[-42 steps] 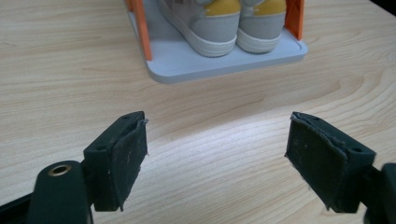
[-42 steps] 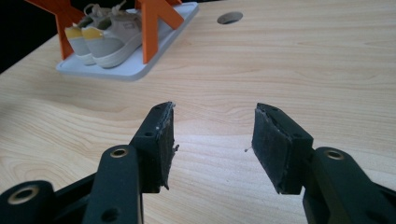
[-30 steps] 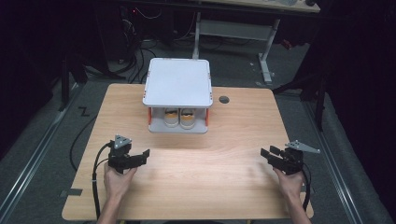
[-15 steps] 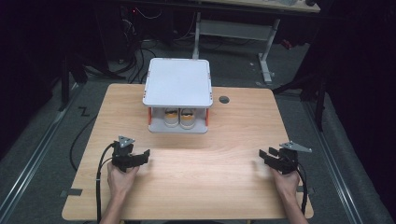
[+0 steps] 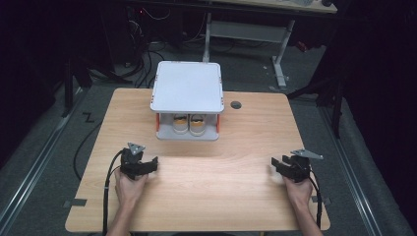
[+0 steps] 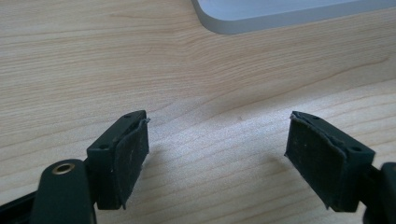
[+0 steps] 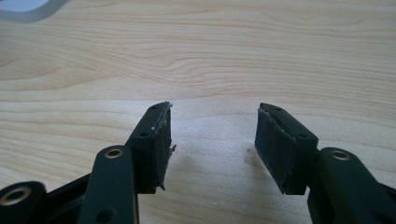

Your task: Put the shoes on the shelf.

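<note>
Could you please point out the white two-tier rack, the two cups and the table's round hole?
white two-tier rack (image 5: pixel 187 87), high view, top panel.
two cups (image 5: pixel 189 124), high view, touching rims.
round hole (image 5: pixel 236 104), high view, centre.

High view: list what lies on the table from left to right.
Left gripper → white two-tier rack holding two cups → round hole in the table → right gripper.

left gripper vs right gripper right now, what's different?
The left gripper sits near the table's left side, the right gripper near its right edge. In the gripper views, the left gripper's jaws stand wider apart than the right gripper's, which have just been opening. The white rack is closer to the left gripper. Shared: both are open, hold nothing, and sit low over bare wood.
</note>
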Demonstrator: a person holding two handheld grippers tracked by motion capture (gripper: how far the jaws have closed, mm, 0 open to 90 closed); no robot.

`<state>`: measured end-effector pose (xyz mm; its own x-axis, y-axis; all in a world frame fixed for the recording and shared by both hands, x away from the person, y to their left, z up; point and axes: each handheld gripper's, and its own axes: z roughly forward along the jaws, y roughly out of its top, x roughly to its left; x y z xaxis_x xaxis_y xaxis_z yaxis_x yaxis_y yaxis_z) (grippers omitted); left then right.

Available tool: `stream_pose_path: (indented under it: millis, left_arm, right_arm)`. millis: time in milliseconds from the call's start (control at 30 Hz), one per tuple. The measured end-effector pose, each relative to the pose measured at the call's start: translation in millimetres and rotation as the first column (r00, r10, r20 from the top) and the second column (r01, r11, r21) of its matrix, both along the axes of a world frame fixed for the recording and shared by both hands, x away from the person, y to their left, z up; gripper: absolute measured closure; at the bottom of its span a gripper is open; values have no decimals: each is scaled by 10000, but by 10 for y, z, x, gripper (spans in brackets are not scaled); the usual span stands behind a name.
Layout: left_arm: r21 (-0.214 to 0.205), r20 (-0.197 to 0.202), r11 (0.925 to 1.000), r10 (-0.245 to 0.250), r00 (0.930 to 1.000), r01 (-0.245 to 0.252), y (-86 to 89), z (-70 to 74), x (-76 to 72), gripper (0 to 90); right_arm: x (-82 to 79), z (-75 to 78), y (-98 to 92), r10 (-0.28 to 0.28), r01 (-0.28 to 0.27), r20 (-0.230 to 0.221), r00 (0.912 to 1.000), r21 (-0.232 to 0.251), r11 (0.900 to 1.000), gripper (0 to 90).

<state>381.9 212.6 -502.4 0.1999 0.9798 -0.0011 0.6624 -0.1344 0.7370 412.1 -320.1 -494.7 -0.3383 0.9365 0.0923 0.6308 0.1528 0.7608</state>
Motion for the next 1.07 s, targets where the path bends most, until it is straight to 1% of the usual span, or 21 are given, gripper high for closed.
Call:
stream_pose_path:
  millis: [100,200,333,400,467,567,700,800,1067]
  left_arm:
    - [145,-98,9999,9,10000,-7,-13,-26,12,215]
    - [86,-58,10000,22,10000,-21,-10,-37,14,213]
    - [83,21,10000,14,10000,-15,-9,-43,1,216]
    - [106,21,9999,-18,10000,18,-11,-43,-5,220]
    - [109,12,9999,-64,10000,64,-12,-42,-12,222]
    - [90,13,9999,-68,10000,67,-14,-43,-20,222]
    - [98,8,9999,-95,10000,95,-12,-43,-26,222]
    - [-6,1,10000,-50,10000,50,-11,-44,-34,227]
    - [-13,-3,10000,-49,10000,49,-10,-43,-33,230]
  right_arm:
    - [16,-29,5,-64,63,-67,10000,-105,9999,454]
    - [24,-56,29,-34,30,-152,9999,-306,9995,450]
    - [20,-56,51,-13,6,-130,9999,-498,9988,445]
    - [16,-58,72,74,-80,-87,9999,-732,9973,434]
    - [2,-60,119,158,-157,0,9999,-1231,9923,427]
    - [1,-61,116,127,-129,-25,9999,-1161,9931,423]
    - [1,-62,116,141,-141,-11,9999,-1180,9929,423]
    - [1,-62,116,136,-136,-10,9999,-1181,9929,422]
    - [1,-62,118,118,-119,-16,9999,-1179,9930,424]
